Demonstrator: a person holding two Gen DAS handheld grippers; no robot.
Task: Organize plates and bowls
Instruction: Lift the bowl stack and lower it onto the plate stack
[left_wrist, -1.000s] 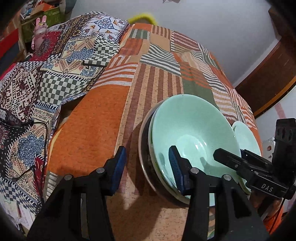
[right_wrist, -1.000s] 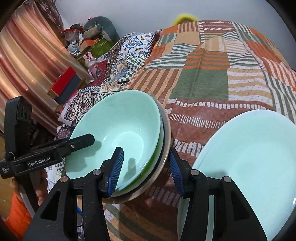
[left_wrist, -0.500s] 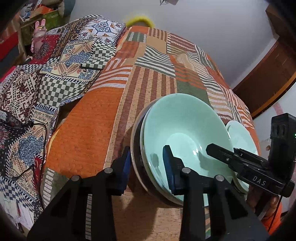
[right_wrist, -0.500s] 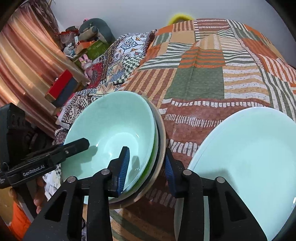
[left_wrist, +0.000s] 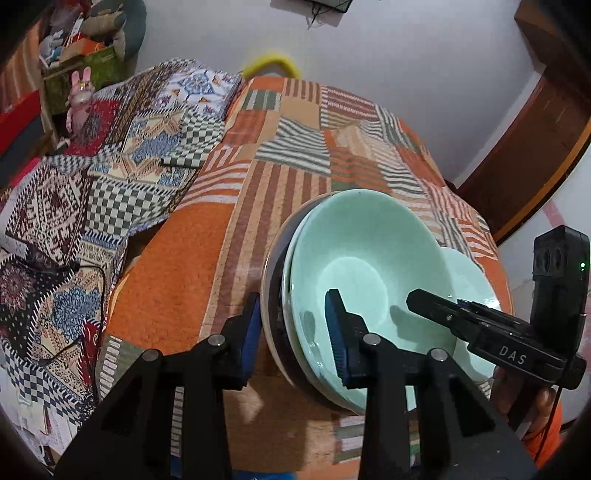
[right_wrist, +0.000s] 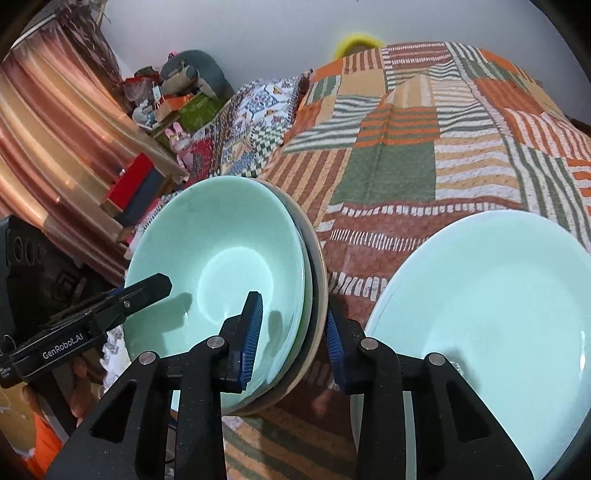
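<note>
the stack of bowls (left_wrist: 362, 273) is sitting at the near edge of the patchwork cloth (left_wrist: 288, 147), a glossy pale green bowl (right_wrist: 221, 266) nested uppermost, a second green rim beneath it, and a dark bowl with a cream rim (right_wrist: 320, 280) at the bottom. the stack is now tilting, its opening facing up and toward the cameras. compared with a second ago, both sets of jaws have narrowed from wide open to closing on the rims, and the stack is appearing lifted and tipped.

the left gripper (left_wrist: 295, 332) is clamping the stack's left rim, one ribbed blue pad inside the top bowl, the other pressing on the dark outer wall. the right gripper (right_wrist: 293, 332) is clamping the opposite rim in the same way, one pad inside, one outside.

a smooth round pale green plate (right_wrist: 491, 314) is lying flat just beside the stack on the right. the cloth is coarse-woven, in striped orange, green and brown blocks. a checked geometric quilt (left_wrist: 122, 162) is lying to the left.
</note>
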